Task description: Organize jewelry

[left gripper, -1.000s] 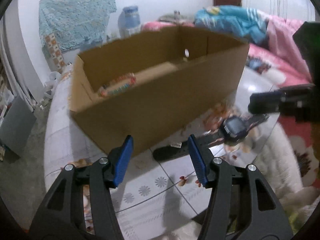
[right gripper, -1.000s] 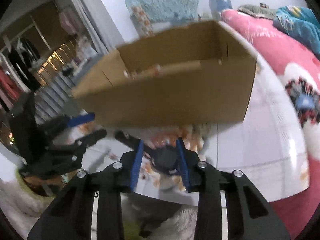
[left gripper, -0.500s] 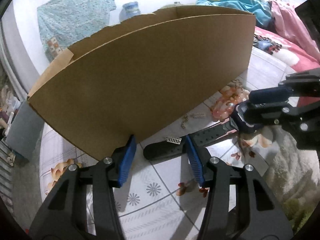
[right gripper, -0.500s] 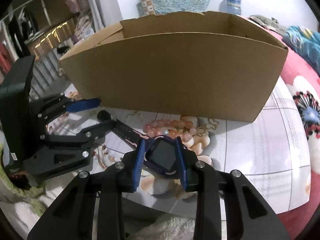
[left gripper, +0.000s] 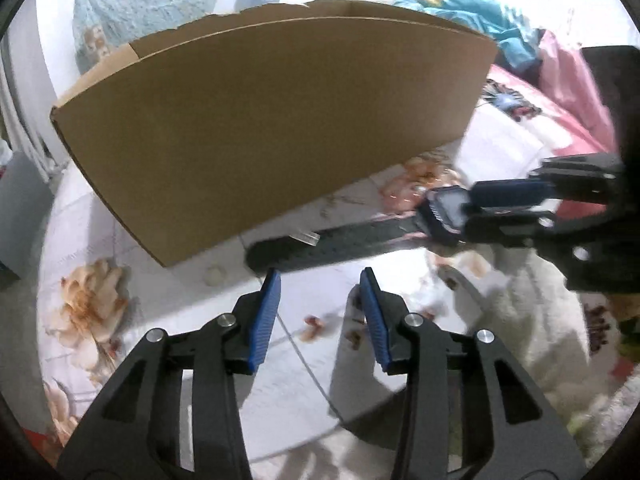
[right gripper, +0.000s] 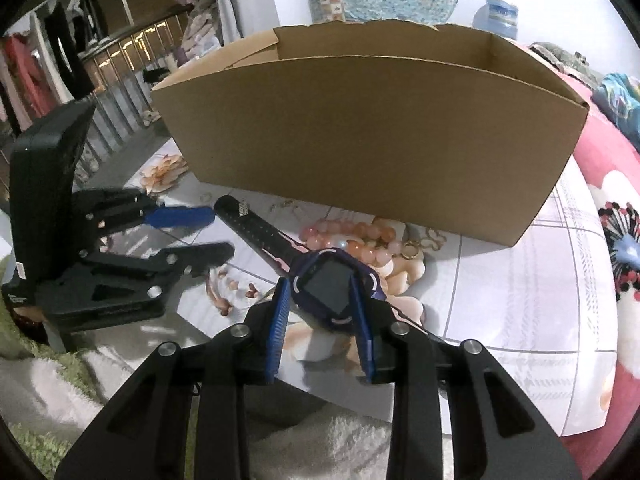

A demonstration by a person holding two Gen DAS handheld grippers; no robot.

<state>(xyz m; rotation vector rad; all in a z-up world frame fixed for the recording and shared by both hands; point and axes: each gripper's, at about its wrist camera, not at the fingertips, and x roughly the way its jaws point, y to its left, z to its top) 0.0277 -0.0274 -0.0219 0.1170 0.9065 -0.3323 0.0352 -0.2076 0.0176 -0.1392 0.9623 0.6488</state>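
Watch [right gripper: 328, 292], squarish glossy face, ribbed black strap running up-left: right gripper [right gripper: 320, 322] jaws clamp it; left gripper [left gripper: 318, 312] jaws closing, empty.

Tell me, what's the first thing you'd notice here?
The big brown cardboard box fills the middle of the table. Right before it, the right gripper pinches a dark blue watch, with pink beads lying just behind. The left gripper, jaws just closing, has nothing between them.

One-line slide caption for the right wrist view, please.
Right gripper clamps the watch by its case before the cardboard box, pink bead bracelet beside it.
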